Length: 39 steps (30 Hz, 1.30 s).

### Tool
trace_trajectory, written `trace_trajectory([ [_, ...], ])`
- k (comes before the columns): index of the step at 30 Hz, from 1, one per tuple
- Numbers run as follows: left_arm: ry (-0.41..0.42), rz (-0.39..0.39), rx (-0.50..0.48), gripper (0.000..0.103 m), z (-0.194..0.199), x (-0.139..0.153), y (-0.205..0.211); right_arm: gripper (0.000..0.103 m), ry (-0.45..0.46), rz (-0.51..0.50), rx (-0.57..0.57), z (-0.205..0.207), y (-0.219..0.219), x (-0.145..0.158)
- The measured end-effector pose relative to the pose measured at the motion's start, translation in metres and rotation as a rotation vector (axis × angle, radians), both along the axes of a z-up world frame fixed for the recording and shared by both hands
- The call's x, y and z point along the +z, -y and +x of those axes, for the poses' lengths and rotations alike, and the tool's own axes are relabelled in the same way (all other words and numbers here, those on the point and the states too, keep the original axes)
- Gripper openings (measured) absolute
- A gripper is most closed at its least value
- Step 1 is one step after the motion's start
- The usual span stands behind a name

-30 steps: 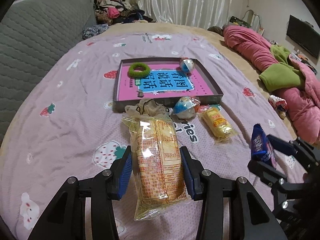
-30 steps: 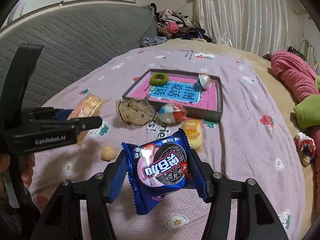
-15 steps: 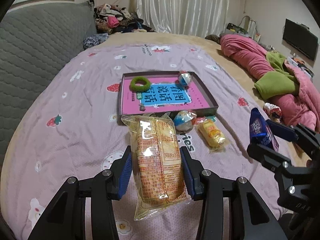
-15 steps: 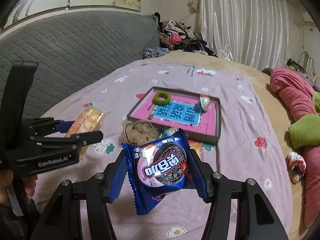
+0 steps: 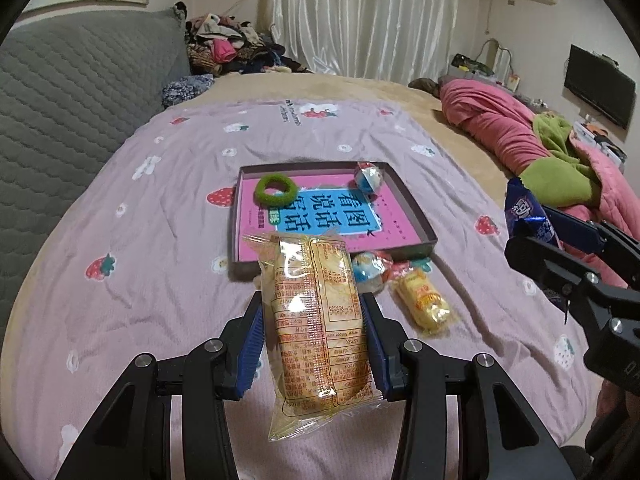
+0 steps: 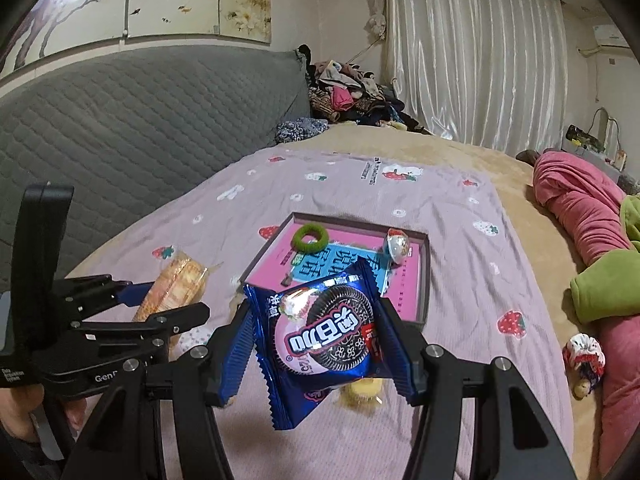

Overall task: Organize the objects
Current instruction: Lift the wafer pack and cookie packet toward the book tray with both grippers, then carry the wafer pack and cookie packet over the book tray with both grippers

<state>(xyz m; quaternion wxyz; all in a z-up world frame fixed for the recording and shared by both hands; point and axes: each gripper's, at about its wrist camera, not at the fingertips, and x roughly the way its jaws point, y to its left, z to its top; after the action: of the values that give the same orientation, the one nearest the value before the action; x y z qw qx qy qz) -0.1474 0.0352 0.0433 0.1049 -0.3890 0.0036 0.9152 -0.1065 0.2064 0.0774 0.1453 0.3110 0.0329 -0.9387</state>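
Blue-padded left fingers (image 5: 312,344) clamp cracker pack (image 5: 318,328), long axis toward tray (image 5: 412,208) at 12 o'clock; right fingers (image 6: 320,340) clamp cookie packet (image 6: 324,332).

The left gripper (image 5: 314,344) is seen at the bottom centre of its own view, angled downward, its blue pads (image 5: 252,346) pressed against both sides of a packet. The right gripper (image 6: 316,338) is likewise clamped on a packet at the bottom centre of its view. Each gripper is also seen side-on at the edge of the other's view. A hand (image 6: 24,408) is glimpsed at lower left.
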Motion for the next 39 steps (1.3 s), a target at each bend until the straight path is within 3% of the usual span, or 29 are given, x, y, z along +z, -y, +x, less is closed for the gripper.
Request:
trace_trajectory([
  [15, 0.005, 0.005, 0.001, 0.047, -0.067, -0.009, -0.003, 0.059, 0.001, -0.021, -0.009, -0.060, -0.005, -0.007],
  [39, 0.011, -0.003, 0.000, 0.047, -0.183, -0.063, -0.001, 0.059, 0.035, -0.041, -0.056, -0.178, -0.030, -0.075],
])
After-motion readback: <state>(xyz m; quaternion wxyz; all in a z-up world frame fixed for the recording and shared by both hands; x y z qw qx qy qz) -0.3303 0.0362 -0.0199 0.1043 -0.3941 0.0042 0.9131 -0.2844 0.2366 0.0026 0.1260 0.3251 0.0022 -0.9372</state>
